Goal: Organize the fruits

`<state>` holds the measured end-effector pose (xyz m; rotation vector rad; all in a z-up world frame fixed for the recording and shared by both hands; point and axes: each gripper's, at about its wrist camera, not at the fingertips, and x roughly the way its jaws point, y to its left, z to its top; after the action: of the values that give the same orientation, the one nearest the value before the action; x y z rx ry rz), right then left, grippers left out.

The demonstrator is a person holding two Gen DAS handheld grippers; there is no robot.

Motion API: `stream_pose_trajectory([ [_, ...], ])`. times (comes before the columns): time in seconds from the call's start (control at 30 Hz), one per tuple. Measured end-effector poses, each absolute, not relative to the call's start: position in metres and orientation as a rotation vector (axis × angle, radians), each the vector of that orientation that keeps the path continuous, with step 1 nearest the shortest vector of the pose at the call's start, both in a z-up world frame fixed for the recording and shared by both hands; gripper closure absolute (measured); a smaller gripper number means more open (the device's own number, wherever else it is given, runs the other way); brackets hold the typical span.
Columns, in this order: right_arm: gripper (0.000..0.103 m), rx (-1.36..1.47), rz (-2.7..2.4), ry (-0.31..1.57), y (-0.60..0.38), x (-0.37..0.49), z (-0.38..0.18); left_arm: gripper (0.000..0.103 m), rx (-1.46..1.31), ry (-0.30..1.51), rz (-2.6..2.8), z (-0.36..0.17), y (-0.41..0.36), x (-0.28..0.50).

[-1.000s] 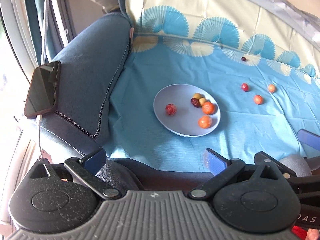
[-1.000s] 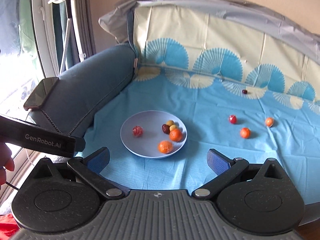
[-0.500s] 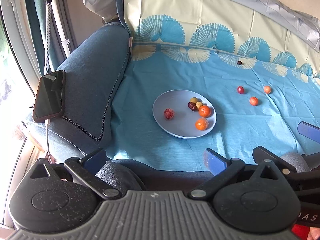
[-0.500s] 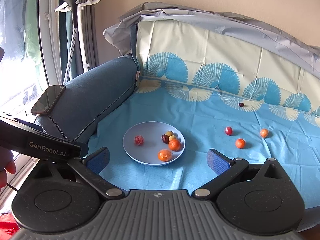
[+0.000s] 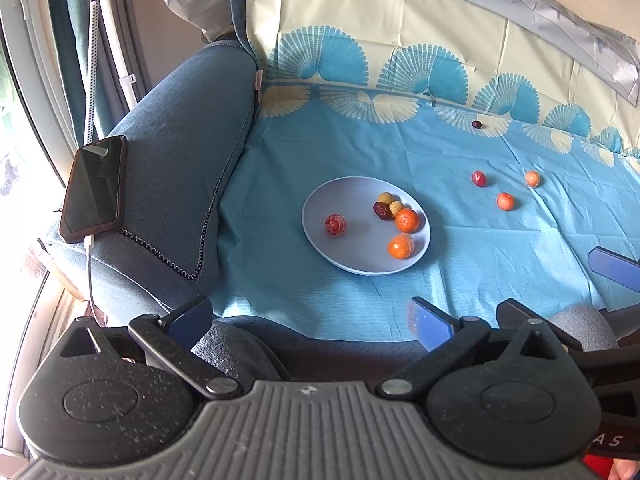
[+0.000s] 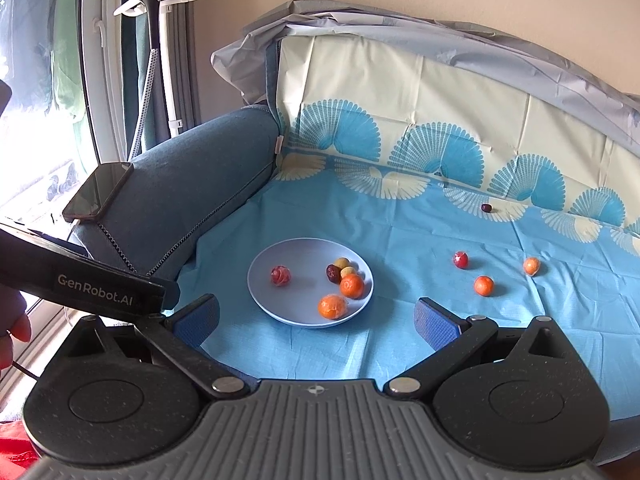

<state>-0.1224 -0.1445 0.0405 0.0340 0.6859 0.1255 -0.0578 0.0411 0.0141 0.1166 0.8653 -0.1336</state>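
A pale blue plate (image 5: 348,256) (image 6: 296,316) lies on the blue cloth of a sofa seat. It holds two oranges (image 5: 401,246) (image 6: 333,306), a red fruit (image 5: 335,225) (image 6: 280,275), a dark date and two small yellow fruits. On the cloth to the right lie a red fruit (image 5: 479,178) (image 6: 460,259), two small orange fruits (image 5: 505,201) (image 6: 484,285) and, farther back, a dark fruit (image 5: 476,124) (image 6: 486,208). My left gripper (image 5: 308,316) and right gripper (image 6: 316,316) are both open and empty, held back at the seat's front edge.
A phone (image 5: 95,188) (image 6: 98,196) on a charging cable lies on the blue sofa arm at the left. The patterned cloth runs up the backrest. A window and a white garment-steamer stand (image 6: 160,40) are at the far left.
Both grippers have pulled back and risen; the plate and fruits look smaller and farther. No fruit has moved.
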Motion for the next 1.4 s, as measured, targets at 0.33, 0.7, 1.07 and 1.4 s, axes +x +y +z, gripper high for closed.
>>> stream_pose_trajectory([
  [0.33,0.001,0.050,0.113,0.696,-0.148,-0.119,0.035,0.000,0.116,0.893,-0.136,0.011,0.036,-0.052],
  [0.7,0.001,0.113,0.094,0.711,-0.166,-0.113,0.022,0.000,0.141,0.909,-0.133,0.010,0.022,-0.042],
  [1.07,0.001,0.199,0.021,0.745,-0.206,-0.102,0.000,0.000,0.157,0.931,-0.149,0.004,-0.012,-0.017],
  [1.4,0.001,0.252,-0.254,0.739,-0.326,-0.075,-0.029,0.000,0.155,1.011,-0.225,-0.029,-0.094,0.036],
])
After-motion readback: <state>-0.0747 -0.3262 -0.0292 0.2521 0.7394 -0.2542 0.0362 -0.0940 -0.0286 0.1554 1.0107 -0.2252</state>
